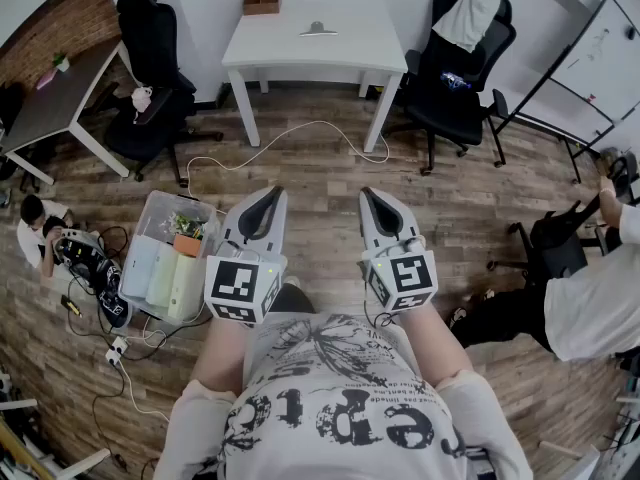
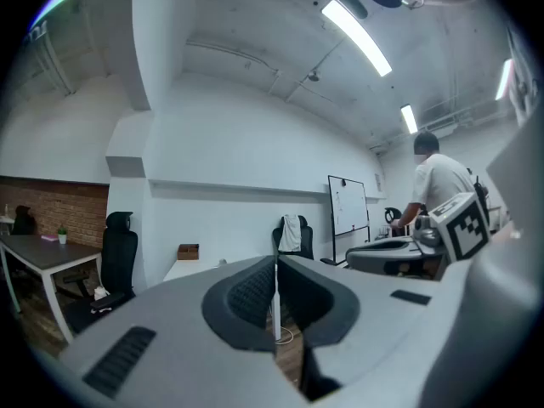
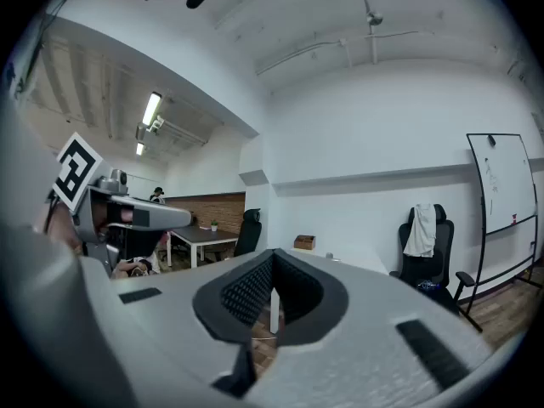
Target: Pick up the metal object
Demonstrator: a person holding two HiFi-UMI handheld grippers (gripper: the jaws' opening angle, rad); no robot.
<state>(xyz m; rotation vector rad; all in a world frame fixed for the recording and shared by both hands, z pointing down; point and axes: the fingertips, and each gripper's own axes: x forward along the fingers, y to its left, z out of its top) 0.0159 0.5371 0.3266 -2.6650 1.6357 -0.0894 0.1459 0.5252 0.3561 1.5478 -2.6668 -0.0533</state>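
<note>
A small silvery metal object lies on the white table across the room, next to a brown wooden box. I hold both grippers at chest height, pointing toward that table and far from it. The left gripper is shut with nothing between its jaws, and so is the right gripper. In the left gripper view the jaws meet in a thin line, with the box behind them. The right gripper view shows its jaws closed too, the box beyond.
Black office chairs flank the table. A clear plastic bin with rolls stands on the wooden floor at my left, near a white cable. A dark desk, a whiteboard and people are at the sides.
</note>
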